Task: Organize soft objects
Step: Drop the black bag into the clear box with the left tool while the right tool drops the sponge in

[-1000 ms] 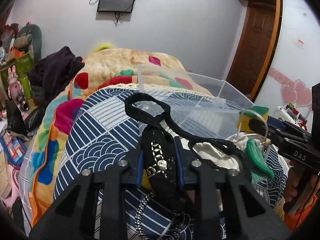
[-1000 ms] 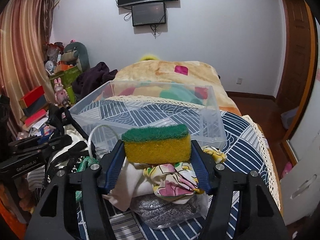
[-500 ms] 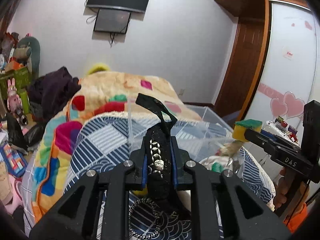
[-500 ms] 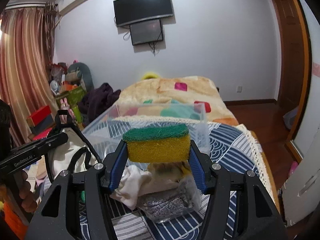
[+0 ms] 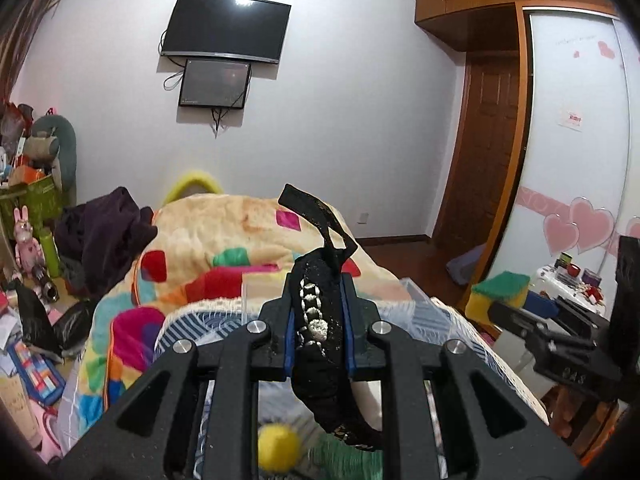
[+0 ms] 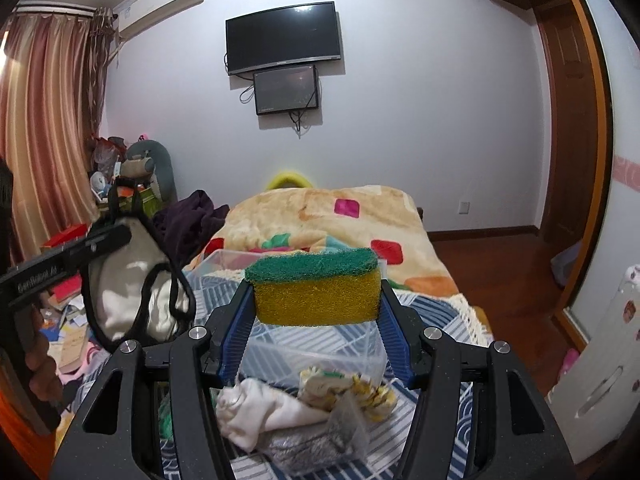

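- Left gripper [image 5: 318,324] is raised, its jaws clamped narrowly on a black strap [image 5: 320,312].
- Right gripper [image 6: 316,316] is raised, its jaws pinching a sponge [image 6: 316,288].

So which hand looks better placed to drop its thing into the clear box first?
Probably the right gripper: its sponge is held straight in front of the clear box. The left gripper holds a dangling black strap.

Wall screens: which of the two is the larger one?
The upper screen, the wide curved TV; the smaller flat screen hangs directly below it, cables dangling.
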{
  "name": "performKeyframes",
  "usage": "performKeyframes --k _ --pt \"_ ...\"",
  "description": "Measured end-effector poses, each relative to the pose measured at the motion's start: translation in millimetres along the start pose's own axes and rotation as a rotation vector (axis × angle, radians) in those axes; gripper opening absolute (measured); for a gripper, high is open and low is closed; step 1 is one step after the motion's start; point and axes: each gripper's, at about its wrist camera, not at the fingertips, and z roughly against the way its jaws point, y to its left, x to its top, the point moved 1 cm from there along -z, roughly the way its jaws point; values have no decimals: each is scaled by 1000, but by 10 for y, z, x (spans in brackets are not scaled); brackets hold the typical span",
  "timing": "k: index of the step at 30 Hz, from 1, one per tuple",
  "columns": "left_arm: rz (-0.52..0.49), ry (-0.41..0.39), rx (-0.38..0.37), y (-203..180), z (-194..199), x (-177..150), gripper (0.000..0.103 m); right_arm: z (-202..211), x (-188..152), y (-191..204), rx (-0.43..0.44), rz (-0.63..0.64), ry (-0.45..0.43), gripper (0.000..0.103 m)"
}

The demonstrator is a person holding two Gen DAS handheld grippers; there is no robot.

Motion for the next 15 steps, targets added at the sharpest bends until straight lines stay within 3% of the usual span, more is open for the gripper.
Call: performKeyframes --k 8,15 --pt "-23 5 74 -85 -467 95 18 -229 3 -61 -4 -28 30 55" --pt "7 127 117 -30 -988 -33 18 -582 -97 -91 -8 -51 133 55"
